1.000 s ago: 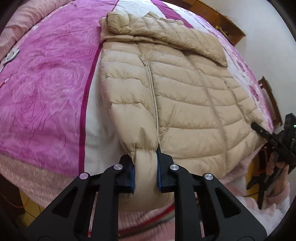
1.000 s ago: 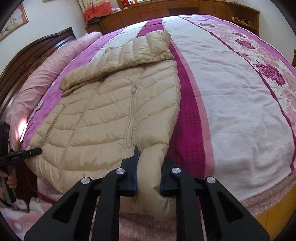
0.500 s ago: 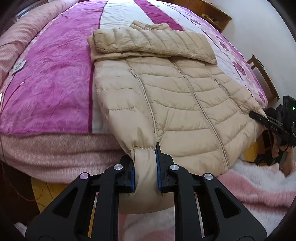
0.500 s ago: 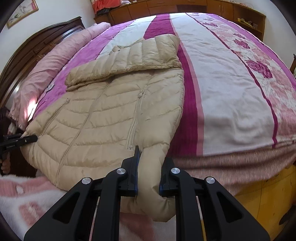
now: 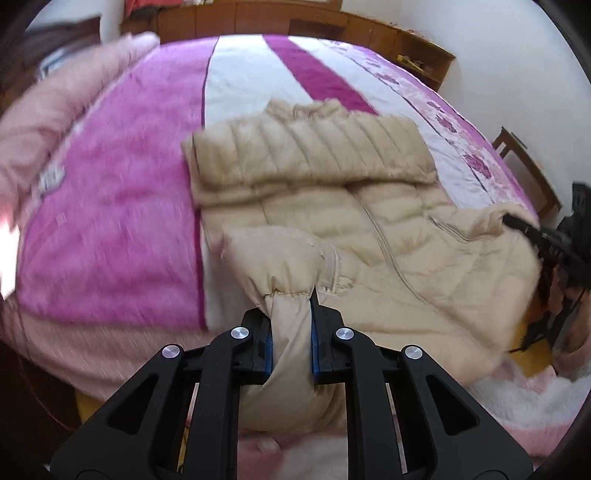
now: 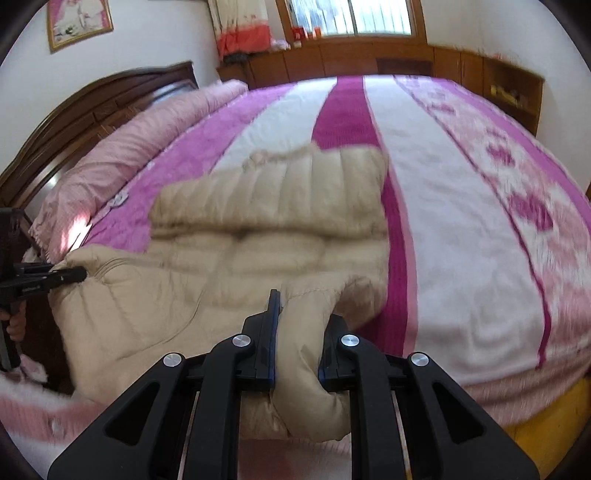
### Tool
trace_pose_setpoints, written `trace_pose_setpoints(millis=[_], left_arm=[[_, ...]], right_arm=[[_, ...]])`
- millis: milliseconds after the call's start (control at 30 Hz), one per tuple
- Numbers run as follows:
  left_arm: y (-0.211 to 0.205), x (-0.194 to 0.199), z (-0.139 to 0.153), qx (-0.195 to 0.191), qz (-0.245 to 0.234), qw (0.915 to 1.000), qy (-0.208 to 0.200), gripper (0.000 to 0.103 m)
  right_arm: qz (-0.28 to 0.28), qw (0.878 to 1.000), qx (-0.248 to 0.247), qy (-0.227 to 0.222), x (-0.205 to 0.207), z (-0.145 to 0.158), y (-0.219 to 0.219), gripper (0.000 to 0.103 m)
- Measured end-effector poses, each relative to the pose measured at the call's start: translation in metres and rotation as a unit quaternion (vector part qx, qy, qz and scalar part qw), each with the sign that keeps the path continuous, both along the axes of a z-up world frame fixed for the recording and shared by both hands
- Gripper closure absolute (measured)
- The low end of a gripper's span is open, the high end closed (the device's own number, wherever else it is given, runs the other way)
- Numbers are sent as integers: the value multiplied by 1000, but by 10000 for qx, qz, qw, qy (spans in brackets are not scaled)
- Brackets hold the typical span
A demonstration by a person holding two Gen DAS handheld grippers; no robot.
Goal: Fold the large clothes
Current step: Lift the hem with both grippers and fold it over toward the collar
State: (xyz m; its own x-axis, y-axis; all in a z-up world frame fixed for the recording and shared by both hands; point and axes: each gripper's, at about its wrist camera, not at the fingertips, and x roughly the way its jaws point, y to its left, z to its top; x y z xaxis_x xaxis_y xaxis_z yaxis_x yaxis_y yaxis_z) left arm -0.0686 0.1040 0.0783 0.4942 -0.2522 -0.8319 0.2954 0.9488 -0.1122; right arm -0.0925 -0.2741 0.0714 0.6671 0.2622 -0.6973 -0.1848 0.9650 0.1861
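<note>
We saw a bedspread striped in magenta, white and pink covering the bed, with a rolled pink quilt lying along its side by the dark wooden headboard. Behind the bed stood low wooden cabinets under a window, beside a hanging curtain. A framed picture hung on the white wall.

Bright daylight from the window, motion blur throughout (fisheye-warped, dark-vignetted edges).

Up comes the jacket's hem, off the bed edge, in both grippers! The bottom now bunches and curls toward the hood.
</note>
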Motion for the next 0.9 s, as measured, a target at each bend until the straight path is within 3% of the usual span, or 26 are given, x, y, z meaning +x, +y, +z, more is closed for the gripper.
trace_pose_setpoints(millis=[167,400,567,767,900], left_arm=[[-1,44,19,-5,13,9995,-317,89],[5,127,21,-182,480,9979,-399,90],[2,183,-5,-75,782,9966,-238,89],[-8,220,-37,246,817,9963,-124,86],[-13,239,-56,368,901,9952,-39,83]], right_arm=[[-237,9990,155,-338,42,16,-9,87],[-581,9973,71,-451,125,18,-15,87],[-902,9955,-45,-271,175,-1,-16,87],[-1120,9935,-199,99,216,-37,-15,86],[-1246,9919,-137,201,229,-55,-15,76]])
